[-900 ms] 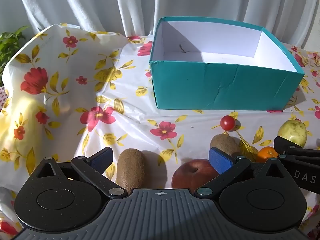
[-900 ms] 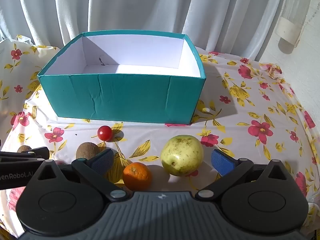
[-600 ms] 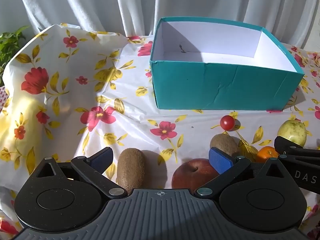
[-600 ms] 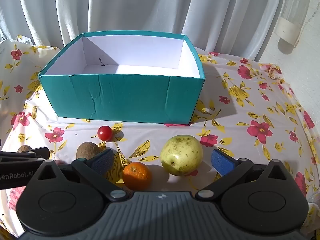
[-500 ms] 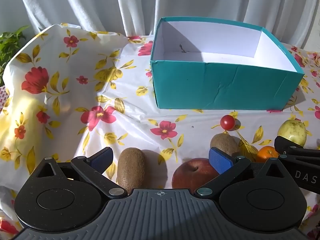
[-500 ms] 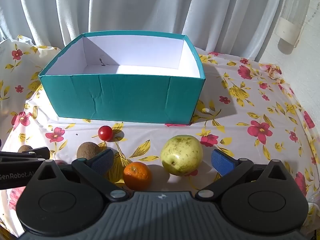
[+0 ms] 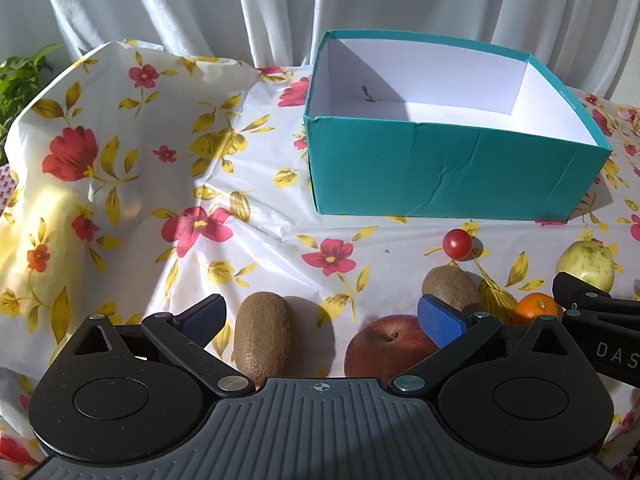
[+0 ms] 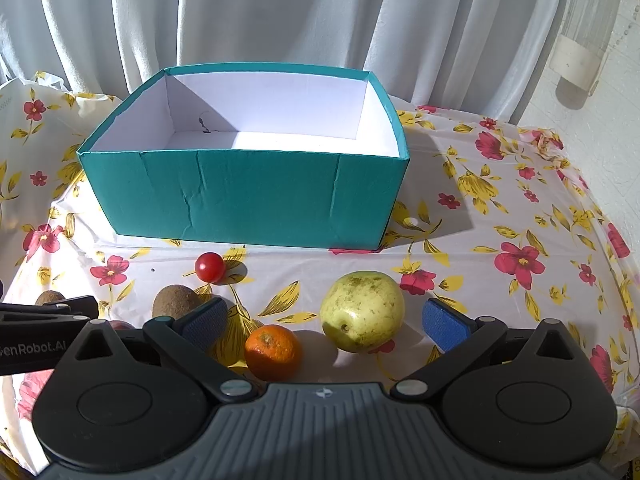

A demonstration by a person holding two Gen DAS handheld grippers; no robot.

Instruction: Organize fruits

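Observation:
An empty teal box [image 7: 448,172] with a white inside stands at the back of the floral tablecloth; it also shows in the right wrist view [image 8: 248,196]. In front of it lie a cherry tomato [image 7: 457,243], two kiwis [image 7: 262,336] [image 7: 451,287], a red apple [image 7: 390,346], an orange [image 8: 273,351] and a yellow-green pear-like fruit [image 8: 362,310]. My left gripper [image 7: 320,318] is open, with one kiwi and the apple between its fingers. My right gripper [image 8: 324,322] is open, with the orange and the yellow-green fruit between its fingers.
White curtains hang behind the table. The tablecloth [image 7: 120,184] bulges up at the left. A green plant [image 7: 18,80] shows at the far left. A white wall with a fitting [image 8: 580,60] stands at the right, close to the table's right edge.

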